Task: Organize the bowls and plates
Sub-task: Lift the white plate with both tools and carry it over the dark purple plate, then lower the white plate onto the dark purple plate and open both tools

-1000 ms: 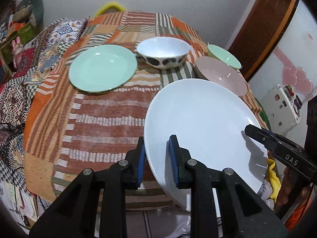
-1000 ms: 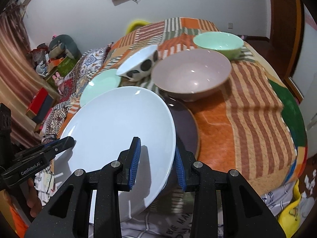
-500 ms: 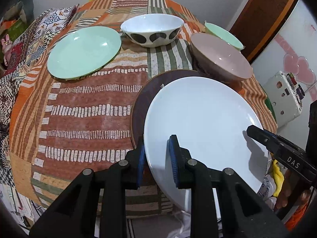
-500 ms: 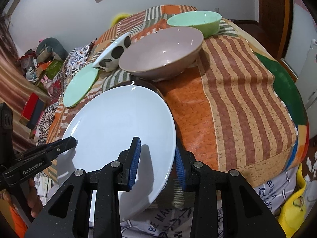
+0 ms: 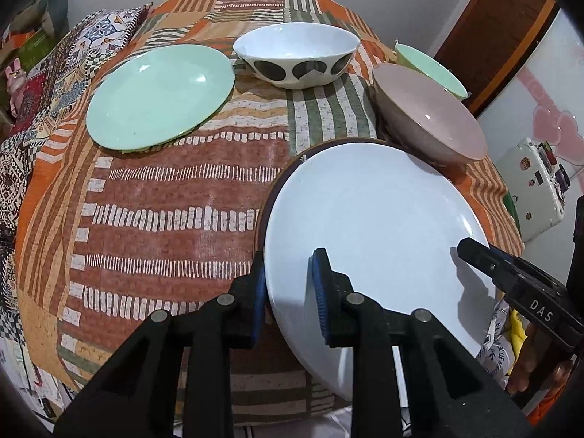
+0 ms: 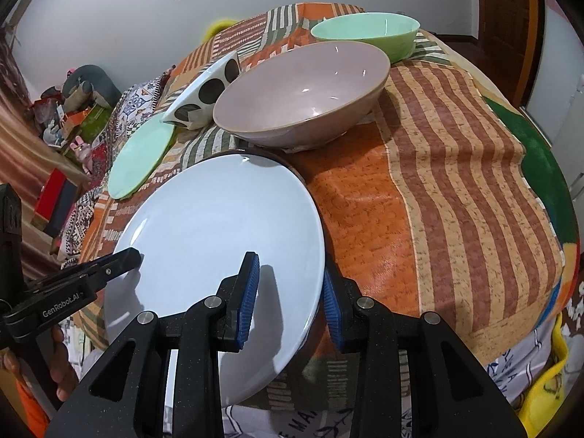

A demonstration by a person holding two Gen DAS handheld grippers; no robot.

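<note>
A large white plate point(image 5: 376, 226) point(image 6: 219, 241) is held by both grippers low over a dark brown plate point(image 5: 292, 162) point(image 6: 262, 155), whose rim shows at its far edge. My left gripper point(image 5: 288, 284) straddles the white plate's left rim, and my right gripper point(image 6: 290, 292) straddles its right rim, each with a pad above and a pad below. Behind stand a pink bowl point(image 5: 430, 124) point(image 6: 303, 91), a white bowl with dark spots point(image 5: 295, 54) point(image 6: 204, 91), a green bowl point(image 5: 430, 69) point(image 6: 365, 33) and a green plate point(image 5: 160, 95) point(image 6: 140, 157).
The round table carries a striped patchwork cloth point(image 5: 164, 219) point(image 6: 438, 182) that drops off at the near edge. A bed with clutter point(image 6: 73, 109) lies to the left, a wooden door point(image 5: 492, 25) at the right.
Both grippers carried the white plate forward and down over the dark brown plate, which is now almost fully covered. The bowls and green plate did not move.
</note>
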